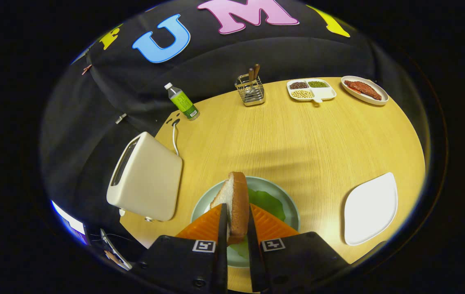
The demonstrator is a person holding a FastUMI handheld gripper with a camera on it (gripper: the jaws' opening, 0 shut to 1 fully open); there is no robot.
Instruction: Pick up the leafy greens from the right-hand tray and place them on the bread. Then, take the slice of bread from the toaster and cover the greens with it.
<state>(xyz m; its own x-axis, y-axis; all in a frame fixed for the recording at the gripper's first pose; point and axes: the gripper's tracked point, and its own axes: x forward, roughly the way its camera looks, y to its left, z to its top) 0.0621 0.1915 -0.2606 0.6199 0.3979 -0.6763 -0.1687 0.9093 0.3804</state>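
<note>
**Bread slice held on edge above a plate of greens**

Pale wooden tabletop, rounded at its far side, fills the scene, with dark booth cloth hanging behind it. Clock directions below are read from the gripper's fingers, with twelve o'clock pointing straight ahead along them.

At the centre, the gripper has both fingers closed against the two flat faces of a slice of bread. Its brown crust runs up and over the top, and the white crumb shows on the left face. The slice stands upright on its edge, pinched between the fingers and rising just ahead of them.

Directly beneath the slice sits a round pale green plate. Leafy greens lie on that plate, showing to the right of the slice and again lower down between the fingers. Whether another slice lies under the greens cannot be told.

At about ten o'clock, just beside the plate, stands a cream toaster, its slot facing up and its white cord trailing toward the table's far edge. At about three o'clock, well apart from the plate, lies a white tray.

Along the far edge, from eleven to one o'clock: a tilted green-labelled bottle, a wire utensil holder with wooden handles, a divided white dish of beans and grains, and an oval plate of red meat.
</note>
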